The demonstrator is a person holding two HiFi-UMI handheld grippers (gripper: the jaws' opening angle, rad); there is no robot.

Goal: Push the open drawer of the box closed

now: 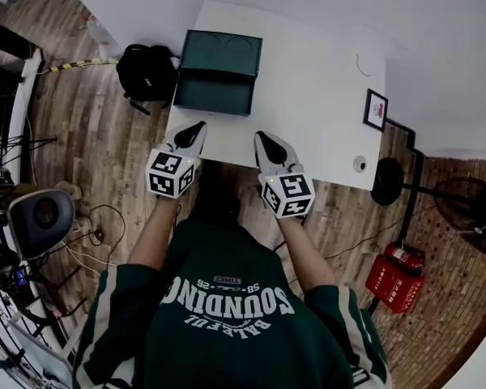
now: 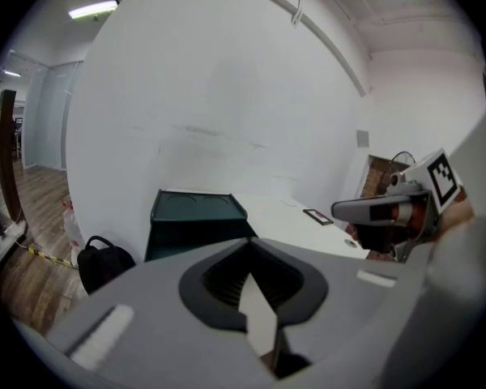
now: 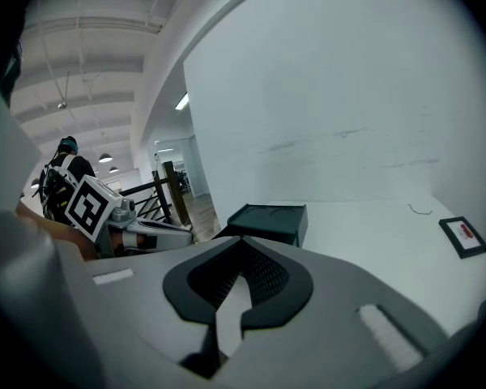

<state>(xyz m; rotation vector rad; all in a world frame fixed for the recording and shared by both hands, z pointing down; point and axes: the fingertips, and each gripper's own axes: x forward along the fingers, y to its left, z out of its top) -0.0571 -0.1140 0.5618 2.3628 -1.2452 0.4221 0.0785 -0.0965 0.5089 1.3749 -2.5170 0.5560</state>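
Note:
A dark green box (image 1: 219, 53) stands at the far left of the white table (image 1: 316, 96), close to the wall. Its drawer (image 1: 214, 93) is pulled out toward me. Both gripper views show the same box (image 2: 196, 220) (image 3: 267, 220) ahead, well beyond the jaws. My left gripper (image 1: 195, 129) hovers over the table's near edge, short of the drawer, shut and holding nothing. To its right, level with it, my right gripper (image 1: 264, 139) is also shut and holding nothing. In each gripper view the jaws (image 2: 248, 259) (image 3: 240, 258) meet, and the other gripper (image 2: 393, 209) (image 3: 125, 225) shows at the side.
A small black-framed card (image 1: 376, 109), a thin cable (image 1: 363, 65) and a small round object (image 1: 360, 164) lie on the table's right part. A black backpack (image 1: 146, 71) sits on the floor left of the box. A fan stand (image 1: 389, 181) and red extinguishers (image 1: 398, 278) are at the right.

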